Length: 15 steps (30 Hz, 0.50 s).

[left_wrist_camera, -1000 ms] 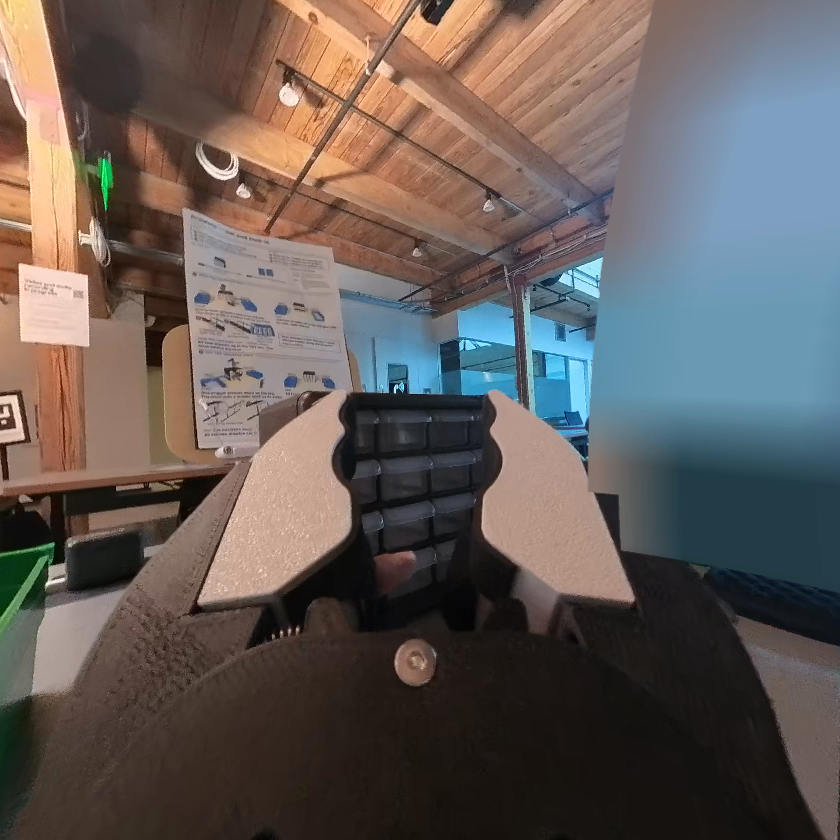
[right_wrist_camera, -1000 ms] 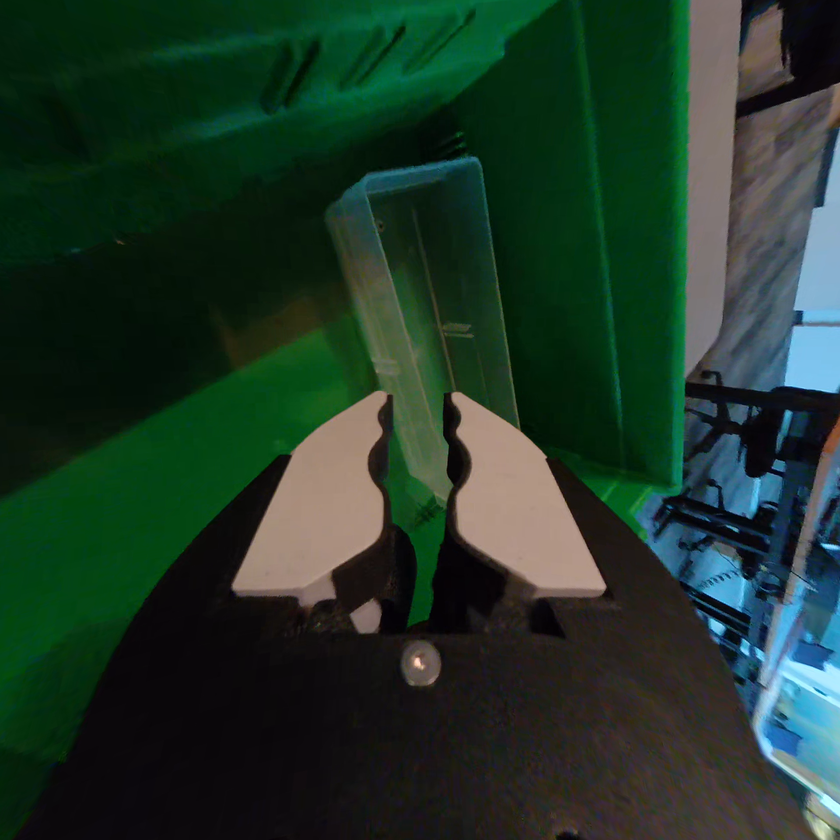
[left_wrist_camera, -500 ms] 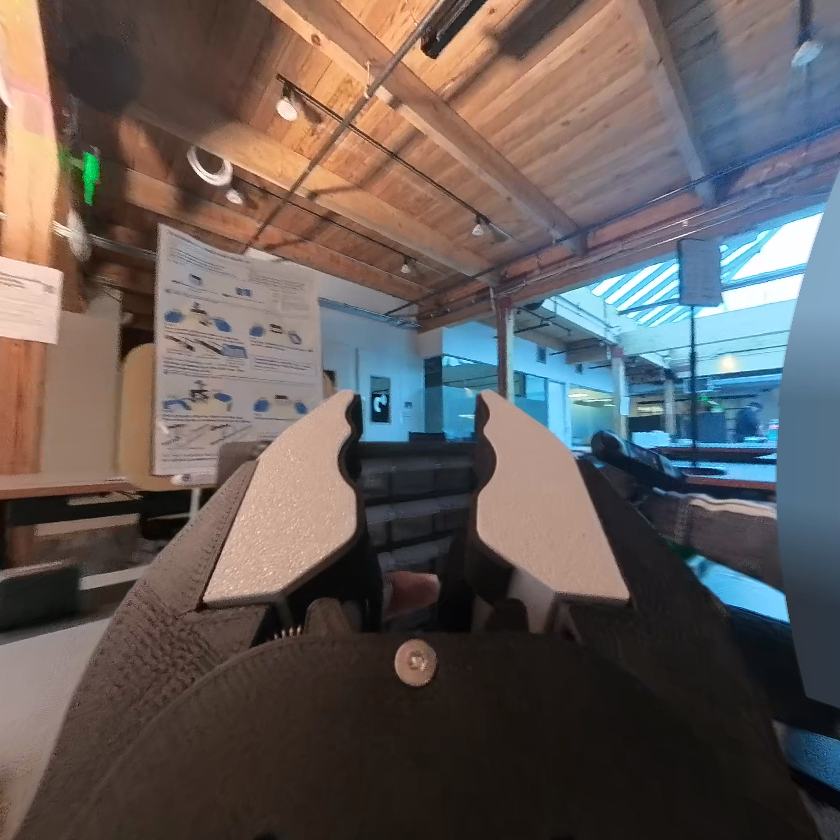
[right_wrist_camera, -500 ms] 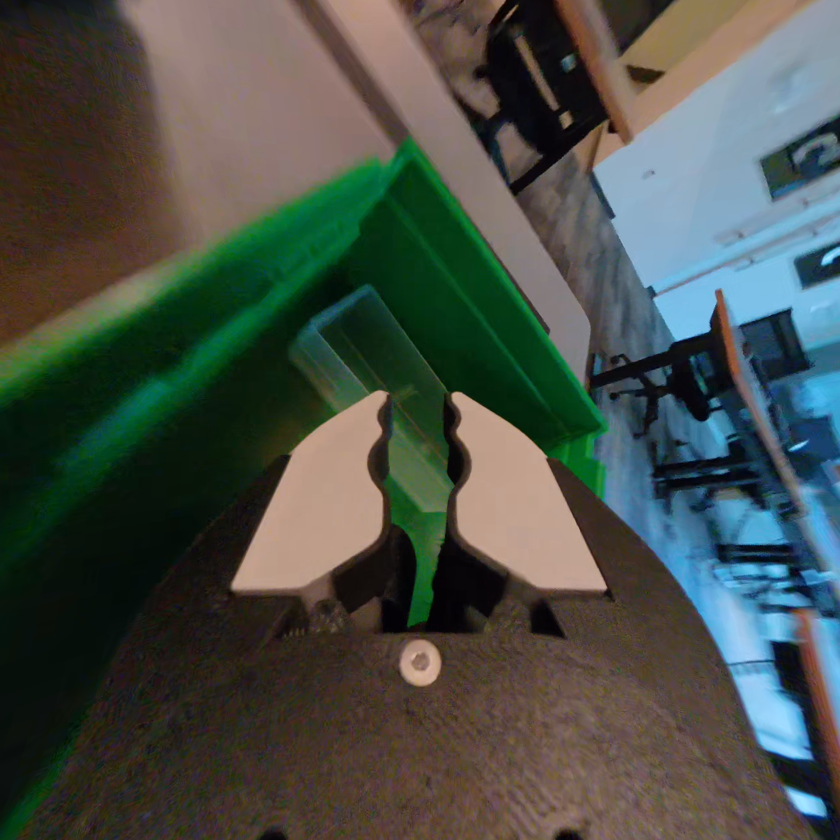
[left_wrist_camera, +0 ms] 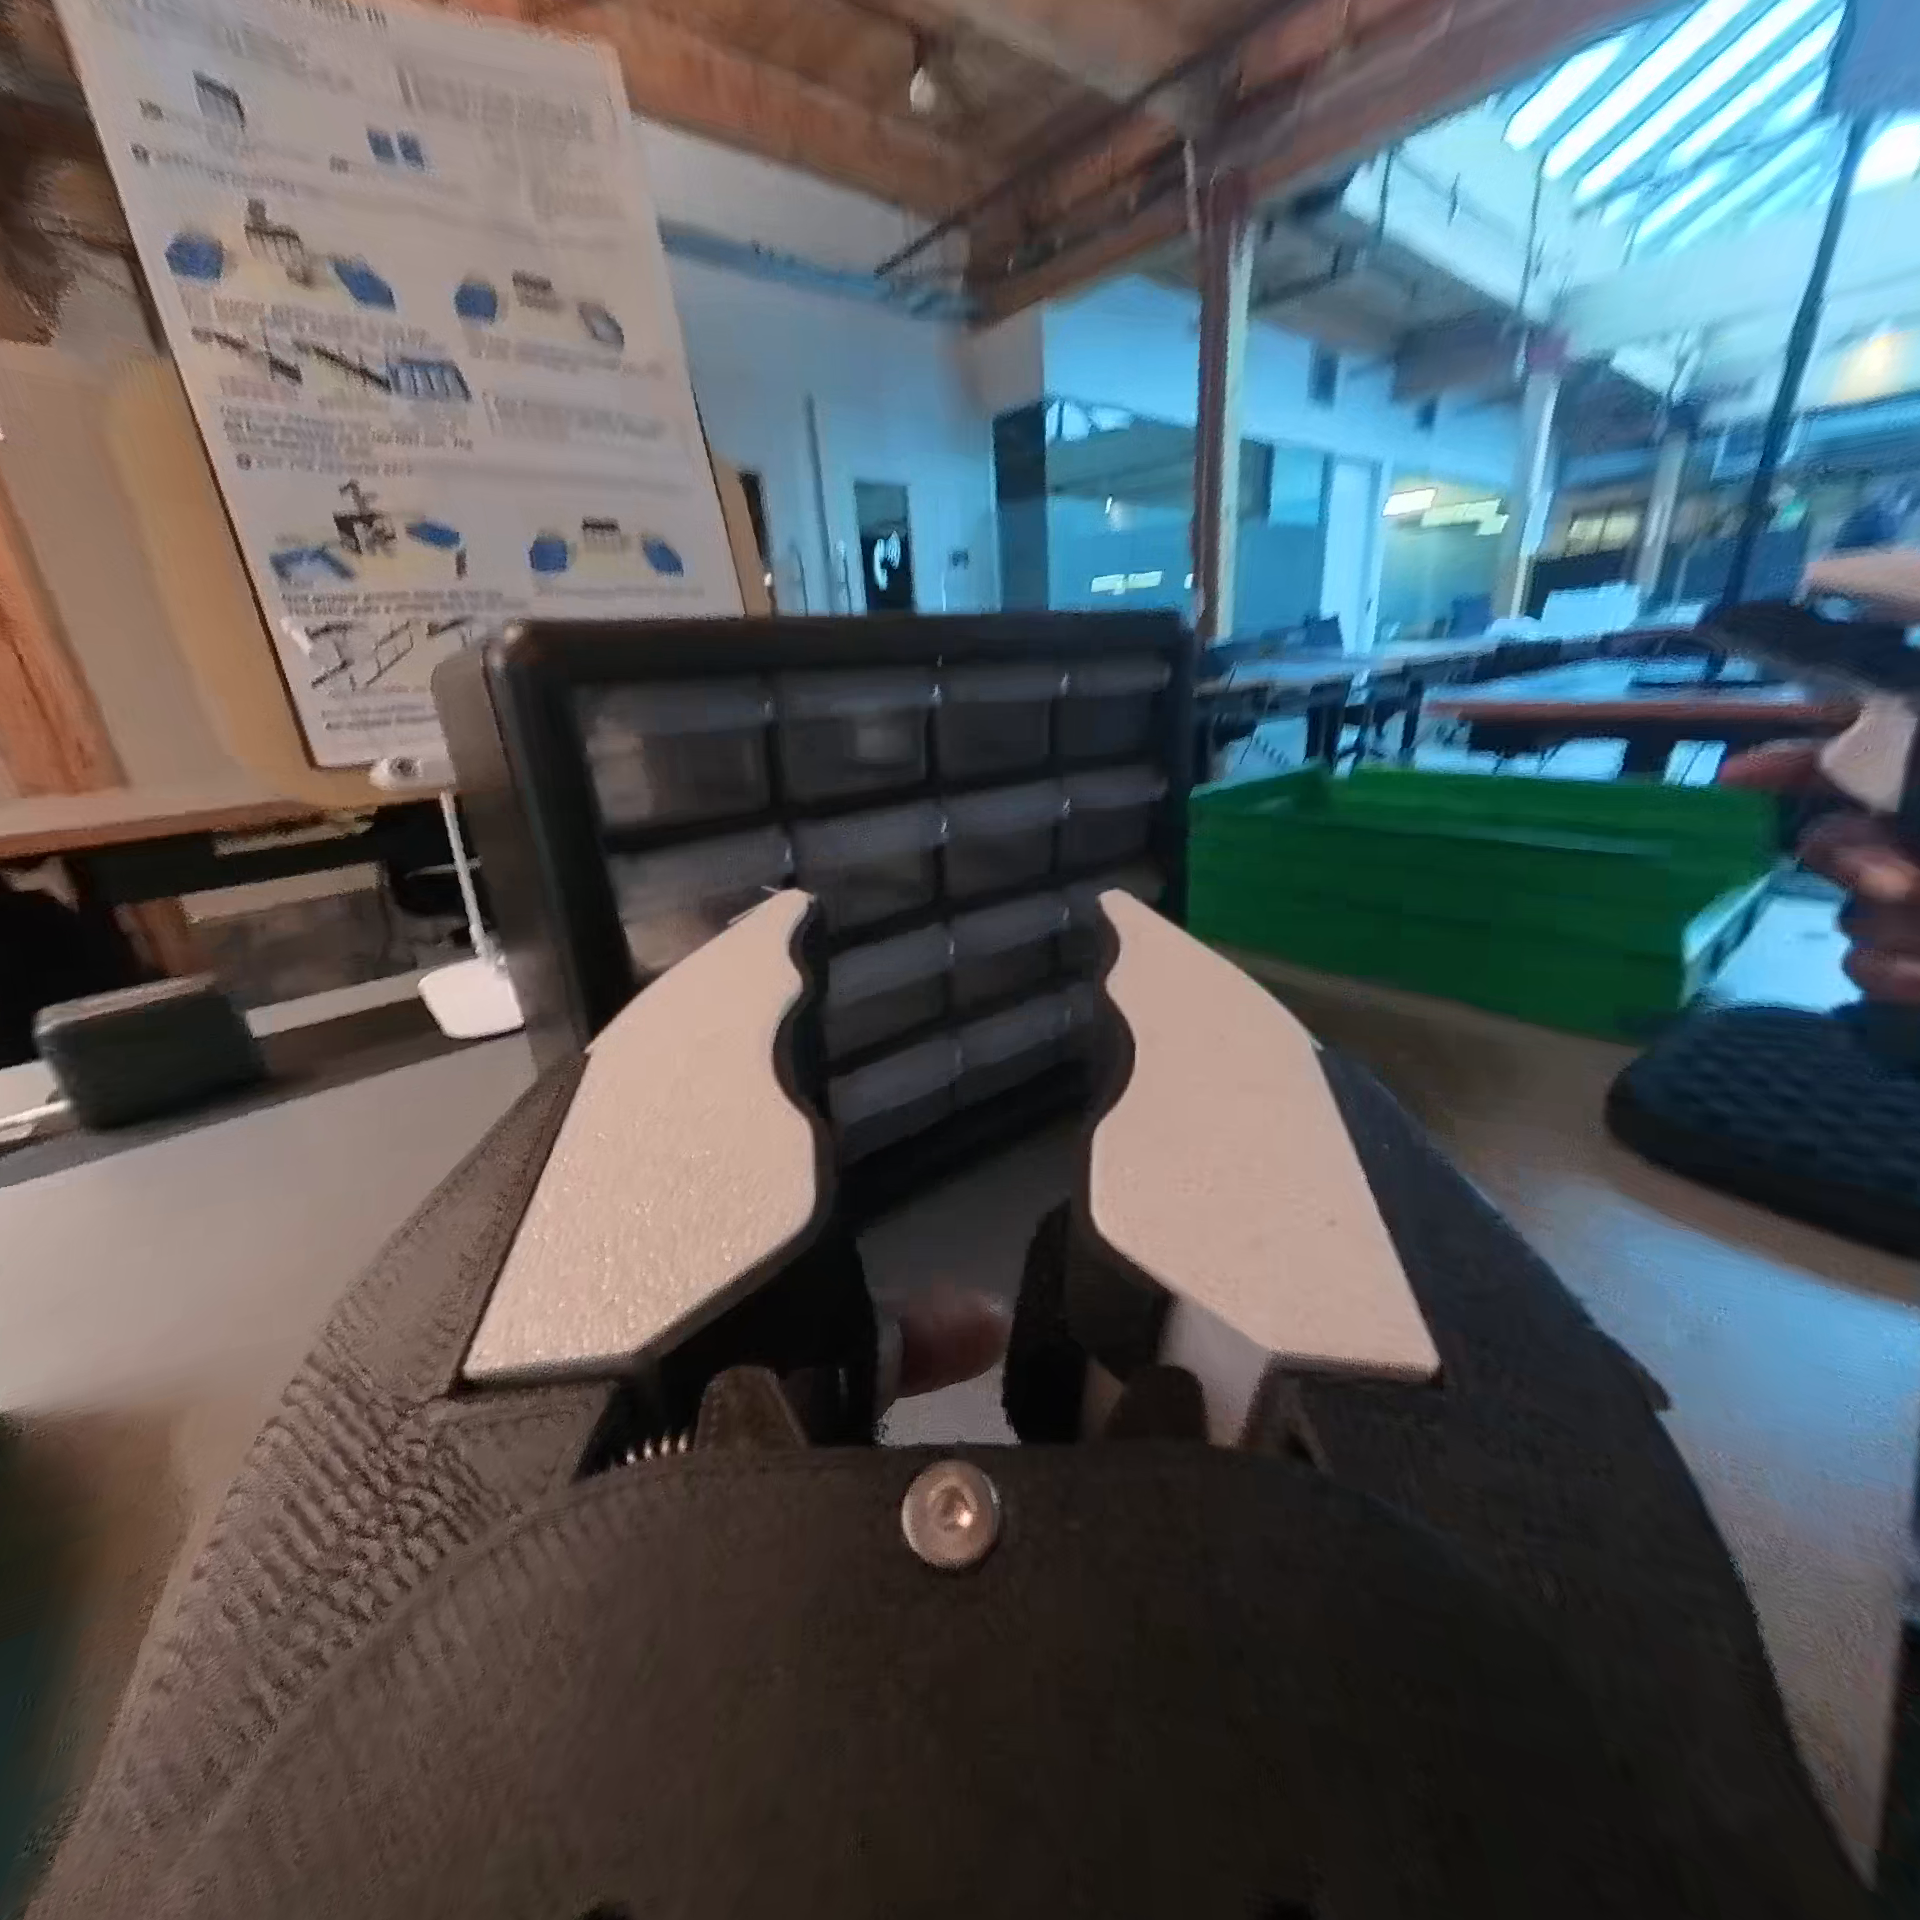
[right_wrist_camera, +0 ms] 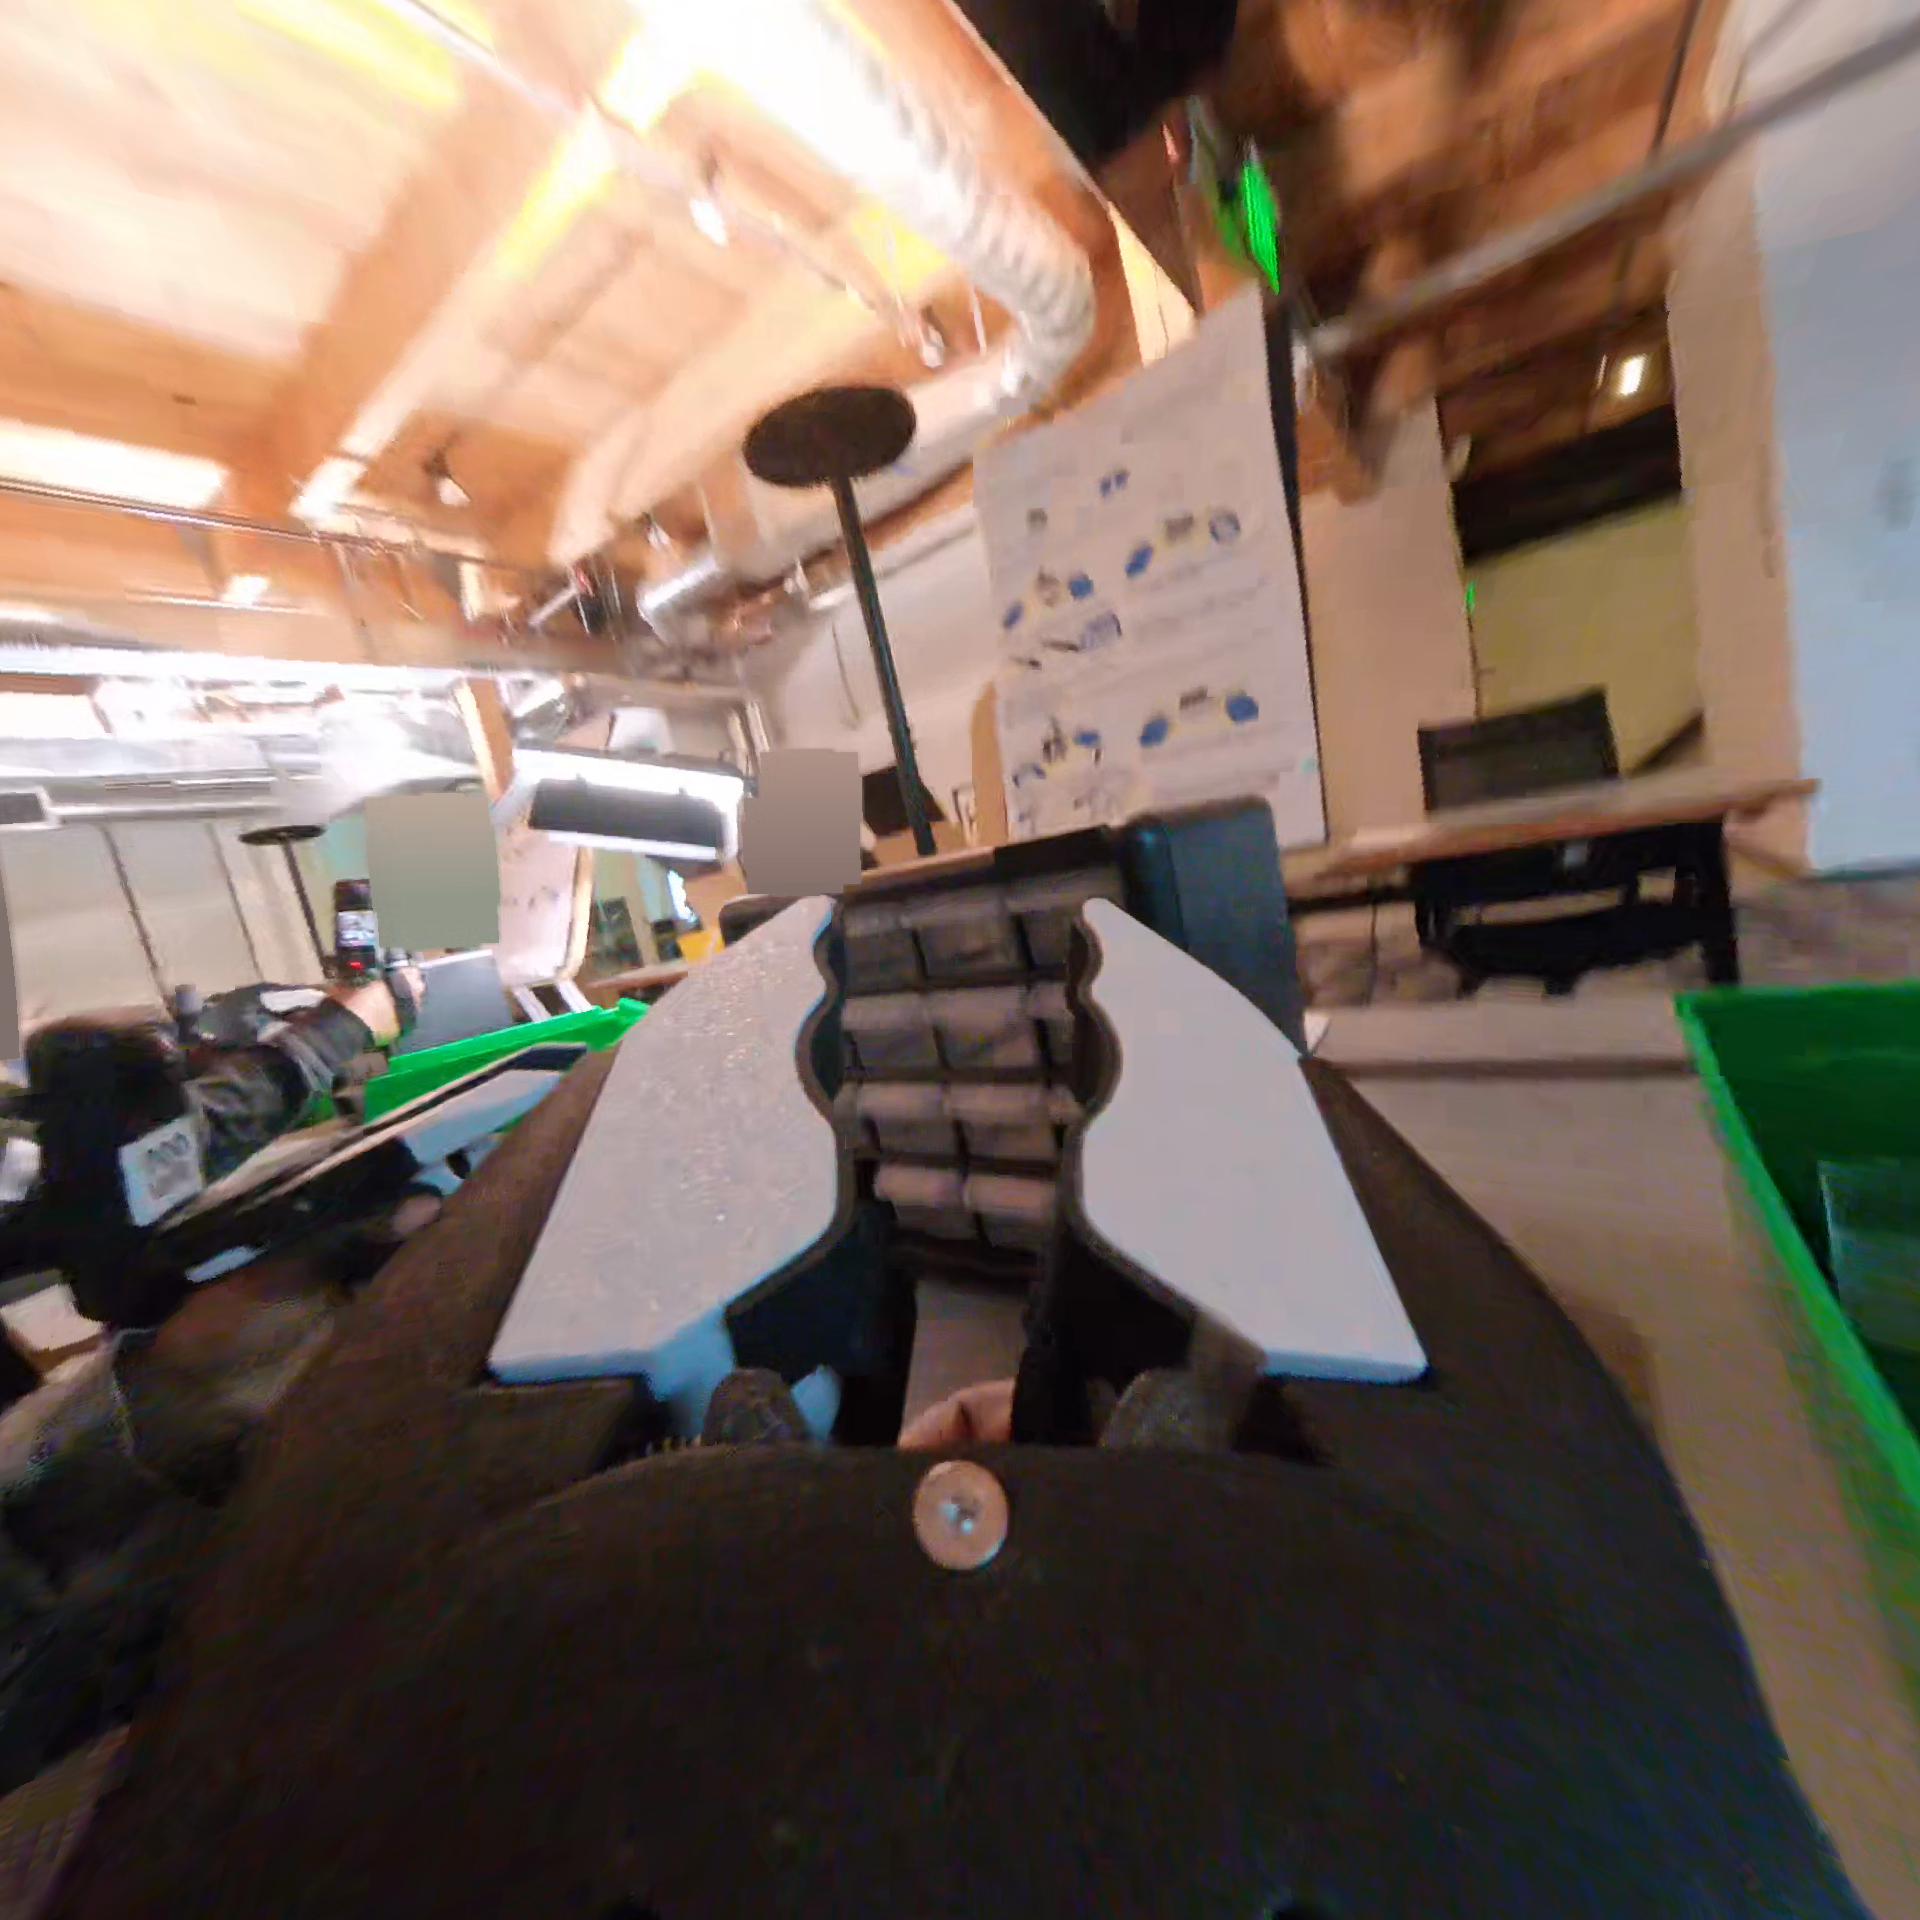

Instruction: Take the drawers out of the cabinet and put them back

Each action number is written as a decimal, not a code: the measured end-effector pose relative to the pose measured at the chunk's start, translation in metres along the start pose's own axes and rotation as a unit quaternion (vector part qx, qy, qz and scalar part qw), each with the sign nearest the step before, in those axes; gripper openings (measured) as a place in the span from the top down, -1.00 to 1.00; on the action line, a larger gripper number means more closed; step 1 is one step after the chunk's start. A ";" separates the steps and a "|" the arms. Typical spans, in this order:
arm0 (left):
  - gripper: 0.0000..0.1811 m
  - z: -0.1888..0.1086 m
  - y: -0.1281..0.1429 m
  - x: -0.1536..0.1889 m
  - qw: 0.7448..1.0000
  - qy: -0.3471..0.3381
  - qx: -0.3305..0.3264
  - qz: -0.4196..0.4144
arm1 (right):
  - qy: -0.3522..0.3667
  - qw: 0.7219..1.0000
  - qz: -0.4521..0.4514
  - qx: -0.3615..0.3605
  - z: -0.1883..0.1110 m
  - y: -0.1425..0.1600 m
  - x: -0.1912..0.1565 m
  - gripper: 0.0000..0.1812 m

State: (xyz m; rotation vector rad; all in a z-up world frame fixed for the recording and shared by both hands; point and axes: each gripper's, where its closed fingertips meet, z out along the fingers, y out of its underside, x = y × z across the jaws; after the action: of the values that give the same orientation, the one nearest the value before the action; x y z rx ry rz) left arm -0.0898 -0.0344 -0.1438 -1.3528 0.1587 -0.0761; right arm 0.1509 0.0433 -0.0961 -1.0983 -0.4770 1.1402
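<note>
The black cabinet (left_wrist_camera: 831, 810) with rows of clear drawers stands upright on the grey table, straight ahead of both grippers. My left gripper (left_wrist_camera: 956, 914) is open and empty, a short way in front of the cabinet's lower rows. My right gripper (right_wrist_camera: 956, 925) is open and empty, and the cabinet (right_wrist_camera: 966, 1039) shows between its fingers. A clear drawer (right_wrist_camera: 1870, 1236) lies in the green bin (right_wrist_camera: 1766, 1122) to my right. The pictures are too blurred to tell whether any cabinet slot is empty.
A green bin (left_wrist_camera: 1455, 883) sits right of the cabinet, with a black honeycomb mat (left_wrist_camera: 1766, 1122) in front. The hand with the other gripper (left_wrist_camera: 1870, 790) shows at the far right. A dark block (left_wrist_camera: 145, 1049) and a poster stand (left_wrist_camera: 416, 364) are at left.
My right gripper let go of the clear drawer in the green bin, opened, and swung out to face the cabinet. My left gripper tilted down and now points at the cabinet.
</note>
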 end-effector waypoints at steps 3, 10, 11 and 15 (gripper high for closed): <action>0.45 0.005 0.024 0.000 0.996 -0.006 -0.072 0.044 | 0.008 0.996 -0.060 -0.058 0.008 0.038 0.001 0.27; 0.34 0.030 0.075 0.020 0.938 0.076 -0.236 0.243 | 0.038 0.974 -0.158 -0.157 -0.005 0.084 0.020 0.18; 0.34 0.036 0.079 0.018 0.925 0.077 -0.249 0.276 | 0.056 0.974 -0.151 -0.156 -0.005 0.083 0.025 0.26; 0.34 0.058 0.090 0.010 0.893 0.086 -0.265 0.353 | 0.048 0.981 -0.087 -0.167 0.026 0.062 0.020 0.92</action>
State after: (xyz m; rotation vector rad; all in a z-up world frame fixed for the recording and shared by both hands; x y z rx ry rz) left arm -0.0739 0.0391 -0.2201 -1.7523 0.8638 0.4964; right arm 0.1082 0.0731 -0.1430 -1.3662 -0.6922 0.8686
